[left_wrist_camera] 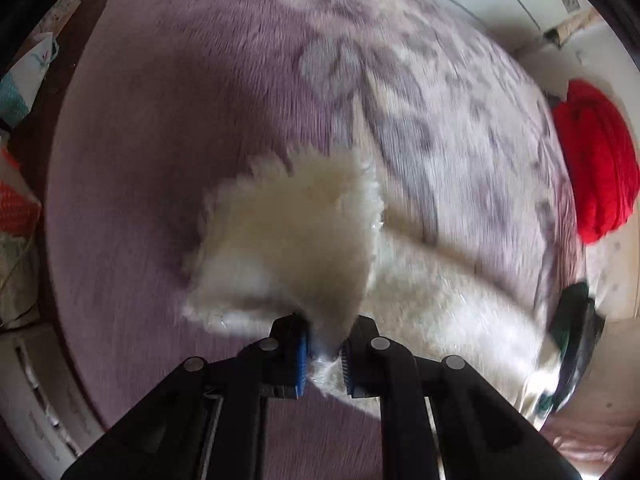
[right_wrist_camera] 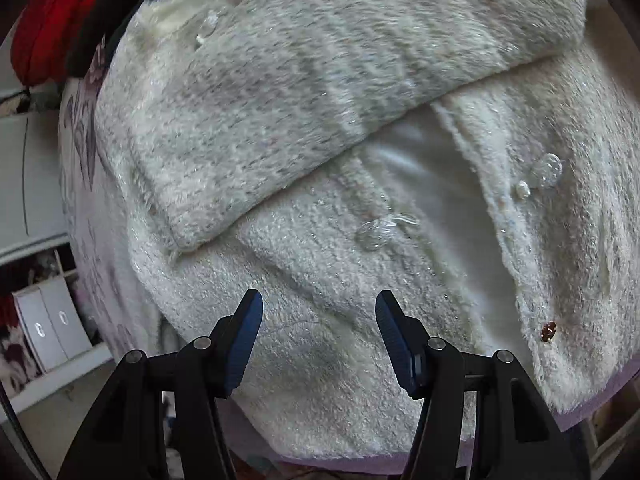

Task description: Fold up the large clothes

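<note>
One white fuzzy jacket (right_wrist_camera: 320, 208) lies on the purple bedspread (left_wrist_camera: 160, 120), front up. My left gripper (left_wrist_camera: 325, 354) is pinched nearly closed on one bunched piece of the jacket's white fleece (left_wrist_camera: 288, 240); fabric sits between the two blue pads, both pressing on it. Which part of the jacket that is, I can't tell, as the left view is blurred. The fleece stands up in a tuft ahead of the fingers, the rest of the cloth trailing off to the right across the bedspread.

My right gripper (right_wrist_camera: 319, 334) hangs above the jacket with jaws about half open, nothing between them, both pads clear of the fabric. Below it: one sleeve (right_wrist_camera: 328, 80) folded diagonally across the chest, cuff end pointing lower left. The front placket gapes, showing a strip of white lining (right_wrist_camera: 432, 200).

Clear glassy buttons, three counted: one at the placket middle (right_wrist_camera: 374, 232), one on the right panel (right_wrist_camera: 546, 172), one near the collar (right_wrist_camera: 208, 26). One small brown ornament (right_wrist_camera: 548, 332) sits low on the right panel.

One red garment (left_wrist_camera: 596, 160) lies past the bedspread's edge. One dark green item (left_wrist_camera: 576, 320) is beside it, blurred. Two grey boxes (right_wrist_camera: 52, 320) stand in a white shelf.
</note>
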The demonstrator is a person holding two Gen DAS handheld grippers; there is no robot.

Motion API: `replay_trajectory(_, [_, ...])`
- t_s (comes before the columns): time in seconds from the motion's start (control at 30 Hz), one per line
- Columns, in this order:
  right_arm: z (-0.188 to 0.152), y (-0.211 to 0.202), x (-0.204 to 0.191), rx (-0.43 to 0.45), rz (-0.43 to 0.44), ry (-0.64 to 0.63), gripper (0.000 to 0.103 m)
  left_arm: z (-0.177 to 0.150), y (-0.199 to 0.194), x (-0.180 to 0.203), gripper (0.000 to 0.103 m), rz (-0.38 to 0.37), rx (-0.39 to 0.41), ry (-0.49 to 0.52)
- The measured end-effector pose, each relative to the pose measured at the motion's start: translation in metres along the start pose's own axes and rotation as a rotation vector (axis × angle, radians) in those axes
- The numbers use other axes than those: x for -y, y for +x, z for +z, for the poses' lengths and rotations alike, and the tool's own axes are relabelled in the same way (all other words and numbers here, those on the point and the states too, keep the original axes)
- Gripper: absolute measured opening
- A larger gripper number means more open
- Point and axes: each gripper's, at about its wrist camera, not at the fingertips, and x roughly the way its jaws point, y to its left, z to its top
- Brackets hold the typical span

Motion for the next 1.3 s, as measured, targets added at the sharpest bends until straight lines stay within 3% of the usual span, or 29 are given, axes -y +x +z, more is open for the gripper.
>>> replay_trajectory(0.13, [-0.014, 0.014, -0.045, 0.015, -0.218, -0.206, 0.061, 0.024, 0.024, 0.003, 0.015, -0.062, -0.079, -0.038])
replay_trajectory(0.17, [-0.020, 0.016, -0.055, 0.033, -0.276, -0.263, 0.061, 0.025, 0.025, 0.003, 0.023, -0.075, -0.085, -0.040])
replay_trajectory(0.2, [-0.025, 0.018, -0.062, 0.052, -0.322, -0.308, 0.063, 0.025, 0.025, 0.005, 0.038, -0.101, -0.091, -0.033])
replay_trajectory(0.27, [-0.034, 0.021, -0.074, 0.090, -0.391, -0.381, 0.074, 0.022, 0.022, 0.012, 0.062, -0.155, -0.085, -0.018])
replay_trajectory(0.33, [-0.040, 0.026, -0.087, 0.109, -0.407, -0.414, 0.077, 0.021, 0.023, 0.021, 0.066, -0.120, -0.071, 0.004])
replay_trajectory(0.4, [-0.043, 0.029, -0.097, 0.129, -0.434, -0.426, 0.077, 0.020, 0.026, 0.035, 0.062, -0.069, -0.036, 0.002])
replay_trajectory(0.43, [-0.045, 0.029, -0.100, 0.142, -0.452, -0.429, 0.077, 0.019, 0.022, 0.038, 0.054, -0.050, -0.010, -0.014])
replay_trajectory(0.47, [-0.046, 0.029, -0.103, 0.156, -0.466, -0.433, 0.077, 0.018, 0.017, 0.043, 0.020, -0.012, 0.025, -0.013])
replay_trajectory(0.5, [-0.047, 0.029, -0.105, 0.172, -0.491, -0.437, 0.077, 0.017, 0.012, 0.048, 0.006, 0.014, 0.050, 0.000])
replay_trajectory(0.67, [-0.046, 0.020, -0.110, 0.263, -0.609, -0.463, 0.081, 0.013, -0.027, 0.084, 0.005, 0.041, 0.166, 0.098])
replay_trajectory(0.73, [-0.045, 0.018, -0.109, 0.265, -0.582, -0.462, 0.081, 0.009, -0.048, 0.102, 0.005, 0.050, 0.219, 0.189])
replay_trajectory(0.83, [-0.016, 0.007, -0.117, 0.240, -0.489, -0.424, 0.081, -0.004, -0.077, 0.147, 0.005, 0.042, 0.296, 0.344])
replay_trajectory(0.9, [0.007, -0.006, -0.124, 0.219, -0.422, -0.396, 0.081, -0.020, -0.100, 0.185, 0.005, 0.032, 0.354, 0.461])
replay_trajectory(1.07, [0.017, -0.045, -0.064, 0.173, -0.330, -0.312, 0.081, -0.096, -0.142, 0.288, 0.005, -0.065, 0.427, 0.744])
replay_trajectory(1.17, [0.027, -0.072, -0.015, 0.176, -0.314, -0.252, 0.081, -0.171, -0.143, 0.351, 0.005, -0.161, 0.377, 0.912])
replay_trajectory(1.3, [0.049, -0.113, 0.065, 0.186, -0.309, -0.151, 0.081, -0.298, -0.116, 0.417, 0.005, -0.273, 0.214, 1.134])
